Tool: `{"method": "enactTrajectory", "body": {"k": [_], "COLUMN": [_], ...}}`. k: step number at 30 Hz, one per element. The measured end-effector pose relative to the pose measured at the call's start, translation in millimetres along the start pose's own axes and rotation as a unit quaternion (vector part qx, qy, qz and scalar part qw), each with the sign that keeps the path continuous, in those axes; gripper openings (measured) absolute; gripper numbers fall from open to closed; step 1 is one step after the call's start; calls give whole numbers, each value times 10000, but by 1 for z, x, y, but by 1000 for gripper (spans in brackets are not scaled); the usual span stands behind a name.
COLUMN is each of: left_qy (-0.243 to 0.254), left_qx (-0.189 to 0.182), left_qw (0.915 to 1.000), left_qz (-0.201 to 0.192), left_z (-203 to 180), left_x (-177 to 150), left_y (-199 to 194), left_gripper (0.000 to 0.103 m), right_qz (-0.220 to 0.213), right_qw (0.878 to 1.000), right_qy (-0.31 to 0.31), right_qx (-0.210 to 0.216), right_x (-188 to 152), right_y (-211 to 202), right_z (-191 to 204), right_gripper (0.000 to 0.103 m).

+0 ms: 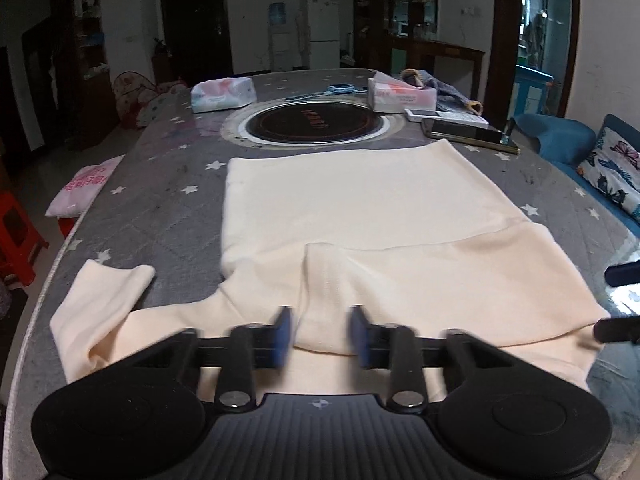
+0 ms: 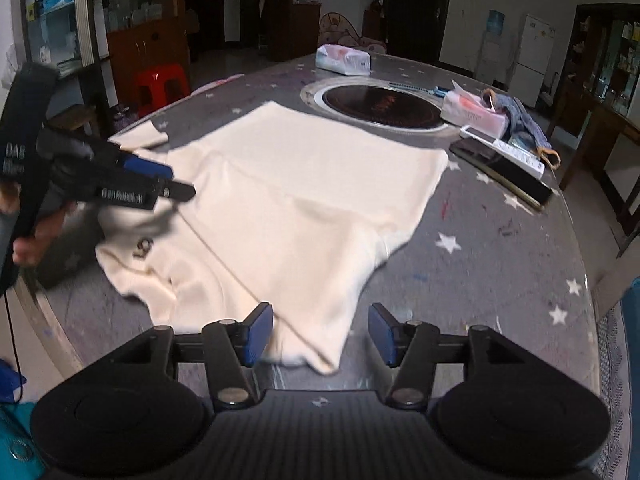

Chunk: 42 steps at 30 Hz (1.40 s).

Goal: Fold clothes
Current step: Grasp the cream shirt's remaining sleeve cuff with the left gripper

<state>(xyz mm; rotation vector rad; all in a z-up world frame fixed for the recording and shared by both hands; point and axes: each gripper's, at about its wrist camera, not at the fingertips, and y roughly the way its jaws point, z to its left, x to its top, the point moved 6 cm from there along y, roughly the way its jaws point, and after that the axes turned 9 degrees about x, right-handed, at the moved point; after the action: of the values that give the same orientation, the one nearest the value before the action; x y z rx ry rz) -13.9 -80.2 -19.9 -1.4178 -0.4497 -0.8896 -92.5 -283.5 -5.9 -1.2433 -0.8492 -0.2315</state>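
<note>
A cream shirt [image 1: 360,208] lies spread on the grey star-patterned table [image 1: 160,184], one sleeve [image 1: 104,300] out to the left. My left gripper [image 1: 322,334] is open, its blue pads on either side of a raised fold of the shirt near its collar end. In the right wrist view the shirt [image 2: 304,200] lies flat, a small dark logo [image 2: 144,246] near its left edge. My right gripper [image 2: 320,334] is open, just above the shirt's near corner. The left gripper [image 2: 176,188] shows there at the left, over the shirt's edge.
A round black hotplate [image 1: 316,124] is set in the table's middle. Behind it lie tissue packs [image 1: 222,94], a paper box [image 1: 400,96], a power strip [image 1: 448,116], a dark tablet [image 1: 472,136] and a blue cloth [image 1: 452,96]. A red stool [image 2: 162,84] stands beside the table.
</note>
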Motion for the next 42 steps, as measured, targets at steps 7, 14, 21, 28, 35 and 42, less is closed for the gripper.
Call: {"method": "enactTrajectory", "body": {"k": [7, 14, 21, 28, 35, 42], "left_qy": [-55, -334, -237, -374, -777, -770], "left_qx": [65, -126, 168, 316, 535, 1002], "left_qw": [9996, 9975, 9995, 9985, 9954, 9919], "left_qz": [-273, -606, 114, 241, 140, -148], "left_z": [-2, 4, 18, 43, 78, 108], "left_x": [22, 44, 3, -17, -17, 6], "left_y": [-21, -52, -25, -21, -22, -9], "left_gripper": [4, 4, 8, 9, 18, 48], "right_qz": [-18, -102, -79, -387, -187, -60], "right_qw": [10000, 9998, 9992, 9992, 9997, 10000], "right_qy": [42, 175, 377, 101, 121, -17], "right_qx": [21, -88, -62, -37, 84, -1], "right_x": [-8, -11, -13, 22, 42, 43], "right_y": [7, 7, -2, -9, 43, 51], "right_z": [-2, -7, -16, -12, -16, -10], "right_gripper": [58, 58, 56, 45, 35, 35]}}
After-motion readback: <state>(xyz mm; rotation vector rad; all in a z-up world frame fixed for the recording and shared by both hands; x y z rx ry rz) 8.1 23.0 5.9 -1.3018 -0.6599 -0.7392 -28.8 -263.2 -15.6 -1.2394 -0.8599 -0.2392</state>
